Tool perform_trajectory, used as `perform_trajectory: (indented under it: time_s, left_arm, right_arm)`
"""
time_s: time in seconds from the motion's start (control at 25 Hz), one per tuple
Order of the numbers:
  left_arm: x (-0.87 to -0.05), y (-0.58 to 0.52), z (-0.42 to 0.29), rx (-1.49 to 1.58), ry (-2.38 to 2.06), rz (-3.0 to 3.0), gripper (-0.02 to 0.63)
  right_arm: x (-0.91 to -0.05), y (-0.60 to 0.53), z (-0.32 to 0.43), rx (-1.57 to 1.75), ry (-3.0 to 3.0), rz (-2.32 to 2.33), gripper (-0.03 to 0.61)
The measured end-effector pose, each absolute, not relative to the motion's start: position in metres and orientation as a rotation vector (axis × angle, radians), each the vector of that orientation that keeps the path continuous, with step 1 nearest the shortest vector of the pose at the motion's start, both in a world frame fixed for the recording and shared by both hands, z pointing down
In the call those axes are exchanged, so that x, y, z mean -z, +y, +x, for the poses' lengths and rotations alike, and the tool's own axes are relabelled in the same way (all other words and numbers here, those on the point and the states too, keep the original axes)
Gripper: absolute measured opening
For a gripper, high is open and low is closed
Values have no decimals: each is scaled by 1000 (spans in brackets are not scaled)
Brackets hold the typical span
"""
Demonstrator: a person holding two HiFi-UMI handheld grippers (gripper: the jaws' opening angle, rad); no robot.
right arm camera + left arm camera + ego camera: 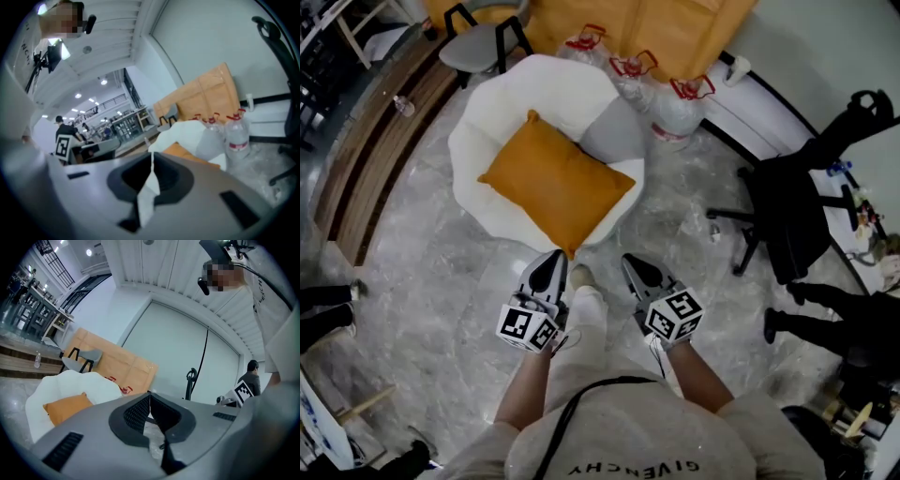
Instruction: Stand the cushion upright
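Both grippers are held out low in front of the person, side by side and apart. The left gripper (550, 265) has its jaws pressed together with nothing between them, and the right gripper (634, 267) is likewise closed and empty. In each gripper view the dark pads meet along a thin seam.

The orange cushion (555, 183) lies flat on the seat of a white armchair (492, 112), at 12 o'clock from the grippers and clear of both. It is turned like a diamond, with one corner pointing at 6 o'clock over the seat's front edge.

Three large water jugs (678, 114) with red handles stand on the marble floor (431, 272) at 2 o'clock from the armchair. A black office chair (787, 211) stands at 3 o'clock.
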State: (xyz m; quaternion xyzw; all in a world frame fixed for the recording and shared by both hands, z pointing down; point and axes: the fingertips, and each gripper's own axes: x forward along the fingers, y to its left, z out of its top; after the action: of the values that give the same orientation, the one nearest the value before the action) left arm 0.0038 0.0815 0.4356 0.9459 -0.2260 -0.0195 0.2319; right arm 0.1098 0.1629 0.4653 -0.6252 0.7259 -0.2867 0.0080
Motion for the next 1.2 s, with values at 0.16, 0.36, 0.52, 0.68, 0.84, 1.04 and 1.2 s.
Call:
perform_trajectory:
  time_s: [0.16,0.36,0.52,0.68,0.84,1.04,1.2]
  left_arm:
    - [-452,57,9,11,-637,2568,25]
    - [-478,29,12,-46,-665,2527,25]
    - [-495,12,14,-88,-681,2506,25]
    - [-521,1,16,-108,-699,2482,25]
    - [-556,0,21,-117,-730,2441,25]
    - [-611,0,25,-113,-795,2337,38]
    - [-671,8,20,-145,-866,2273,106]
  right_arm:
    - [-484,141,125,977,2273,-1976,18]
    - [-511,115,140,1089,2294,-1990,18]
    - [-531,100,152,1172,2287,-1989,18]
    - [-561,85,165,1248,2244,-1994,20]
    - [-602,72,183,1322,2185,-2022,20]
    - [-660,60,211,1422,2138,-2053,21]
    - [-709,62,227,1569,2054,-1974,51]
